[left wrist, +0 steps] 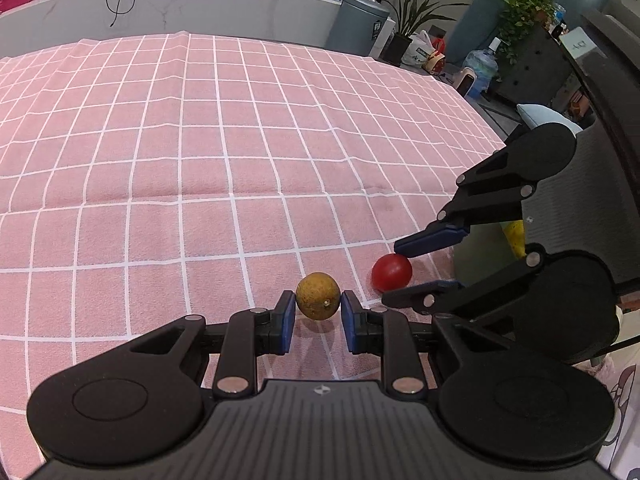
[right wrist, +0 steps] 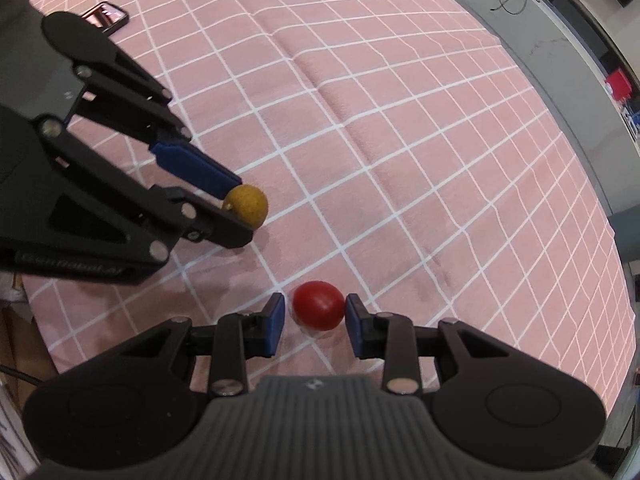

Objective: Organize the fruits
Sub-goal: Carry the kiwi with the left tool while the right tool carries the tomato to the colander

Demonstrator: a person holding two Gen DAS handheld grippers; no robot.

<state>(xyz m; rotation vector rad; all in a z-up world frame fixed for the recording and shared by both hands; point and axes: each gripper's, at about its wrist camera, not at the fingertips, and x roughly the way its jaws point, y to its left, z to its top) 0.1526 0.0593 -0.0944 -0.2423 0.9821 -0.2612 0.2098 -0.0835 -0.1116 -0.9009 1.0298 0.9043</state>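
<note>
Ahead of my left gripper (left wrist: 318, 300), from nine o'clock round to one o'clock, the pink checked cloth (left wrist: 200, 140) lies bare all the way to the grey counter (left wrist: 200, 4), so I can pass there freely. At three o'clock my right gripper (left wrist: 394, 268) stands close, and a yellow fruit (left wrist: 516, 236) sits behind it. From my right gripper's view, the cloth from twelve to three o'clock is free; at ten o'clock my left gripper blocks the way, and a phone (right wrist: 106, 16) lies at eleven near the cloth's far edge
</note>
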